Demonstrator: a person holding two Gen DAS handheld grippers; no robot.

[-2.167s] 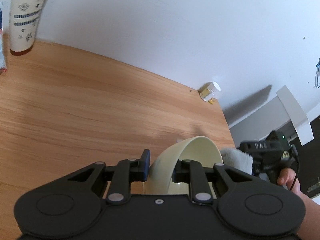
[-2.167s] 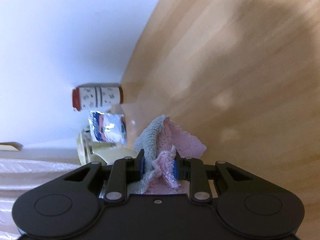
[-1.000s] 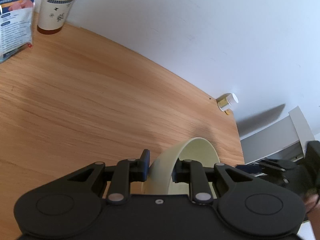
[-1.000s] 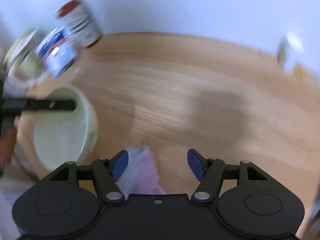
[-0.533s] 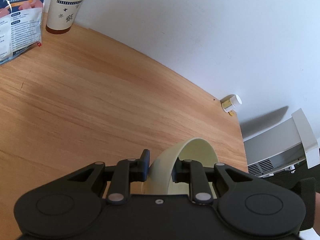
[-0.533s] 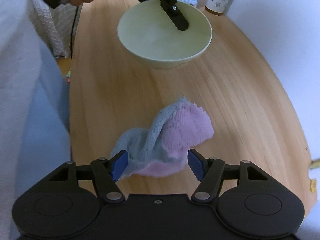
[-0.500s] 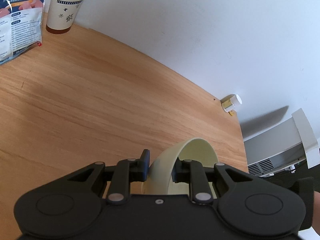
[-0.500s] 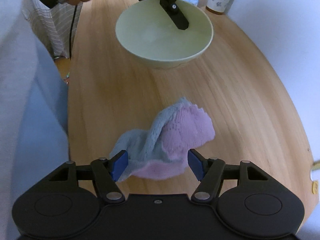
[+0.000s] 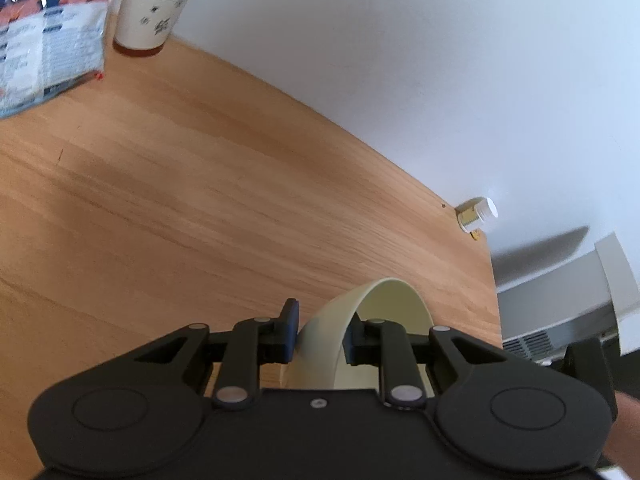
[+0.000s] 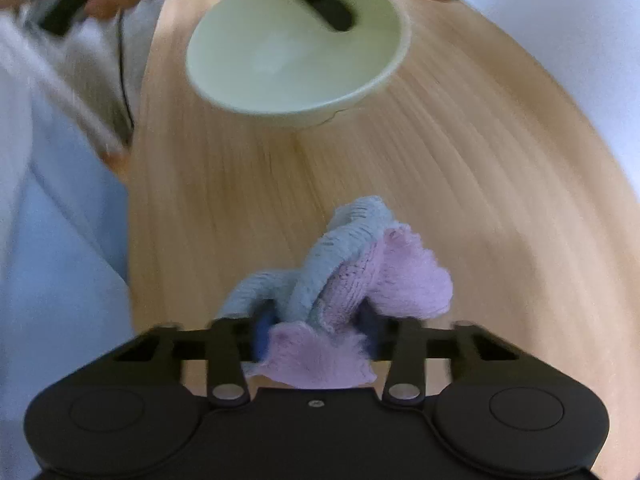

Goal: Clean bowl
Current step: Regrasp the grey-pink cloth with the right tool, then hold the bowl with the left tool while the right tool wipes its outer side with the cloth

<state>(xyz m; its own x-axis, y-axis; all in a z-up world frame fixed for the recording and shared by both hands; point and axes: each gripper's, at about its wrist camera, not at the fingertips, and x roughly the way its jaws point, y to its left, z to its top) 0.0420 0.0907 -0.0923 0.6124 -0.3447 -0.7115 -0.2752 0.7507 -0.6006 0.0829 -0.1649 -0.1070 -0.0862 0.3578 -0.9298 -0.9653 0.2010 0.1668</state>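
Your left gripper is clamped on the rim of a pale green bowl, one finger outside the wall and one inside. In the right wrist view, which is blurred, the bowl sits on a wooden table near its left edge, with the left gripper's black finger reaching down into it from above. Your right gripper is closed on a bunched cloth, grey-blue on one side and pink on the other, well apart from the bowl and nearer to you. At the far end of the table stand a patterned paper cup and, just beside it, a blue and white packet. A small white-capped bottle lies against the white wall.
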